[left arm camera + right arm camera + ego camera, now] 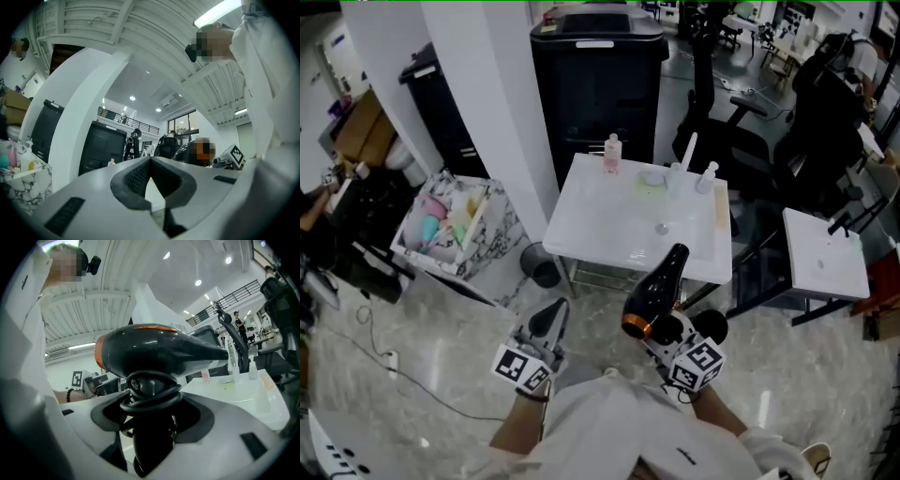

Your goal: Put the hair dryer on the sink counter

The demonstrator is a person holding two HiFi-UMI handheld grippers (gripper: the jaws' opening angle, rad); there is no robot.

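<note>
- My right gripper [672, 326] has its jaws pinching the handle of the hair dryer [656, 291], with the cord looped round that handle just above the pads; the grip looks firm in the right gripper view
- The dryer's barrel runs away from me, nozzle ahead toward the sink counter [600, 225] and orange rear end back toward my body; in the head view the nozzle tip overlaps the near edge of that surface, but I judge it is held above it, not resting
- So the coming move is forward and down; the right hand carries the load and is the nearer one; my left gripper [551, 317] hangs beside it with jaws pressed together on nothing, well short of the surface
- The basin in the surface looks bare but for its drain; a pink bottle [612, 155] and two clear bottles [675, 174] stand along the far edge
- Left of the counter, a marble-patterned bin [492, 253] holds pastel items I cannot identify
</note>
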